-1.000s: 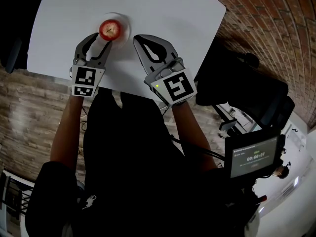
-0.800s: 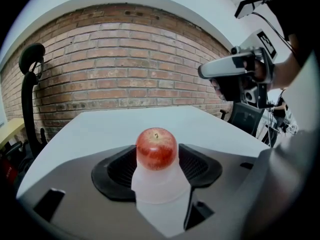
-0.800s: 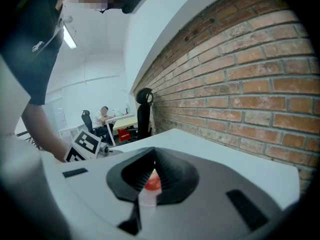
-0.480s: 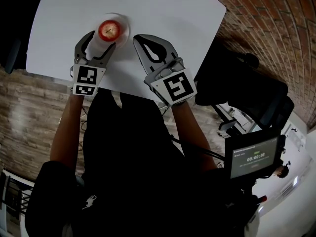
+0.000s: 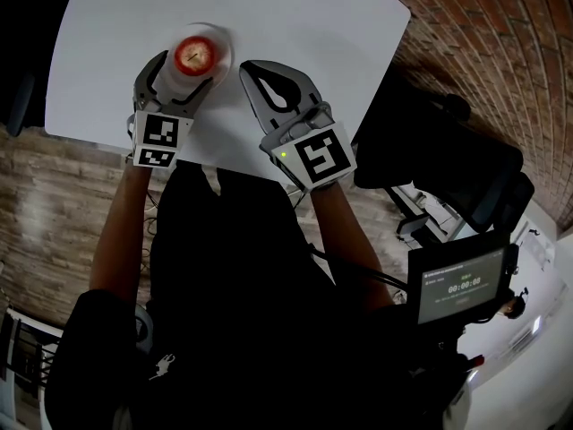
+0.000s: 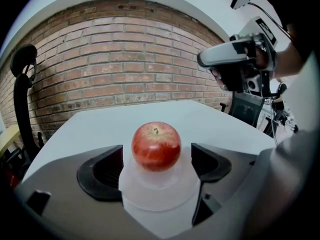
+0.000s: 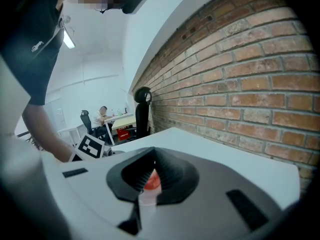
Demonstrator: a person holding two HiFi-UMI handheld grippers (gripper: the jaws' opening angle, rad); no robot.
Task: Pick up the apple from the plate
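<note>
apple [image 6: 156,146]: on plate [image 6: 160,196], ungripped; we have close and lift left
left gripper [image 6: 157,164]: jaws just opening, straddling apple, no contact
right gripper [image 7: 153,170]: clenched, plate's 4 o'clock

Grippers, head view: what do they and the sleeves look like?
Both the left gripper and right gripper are grey shells with black pads, each carrying a white cube with black square markers. The person wears short dark sleeves.
</note>
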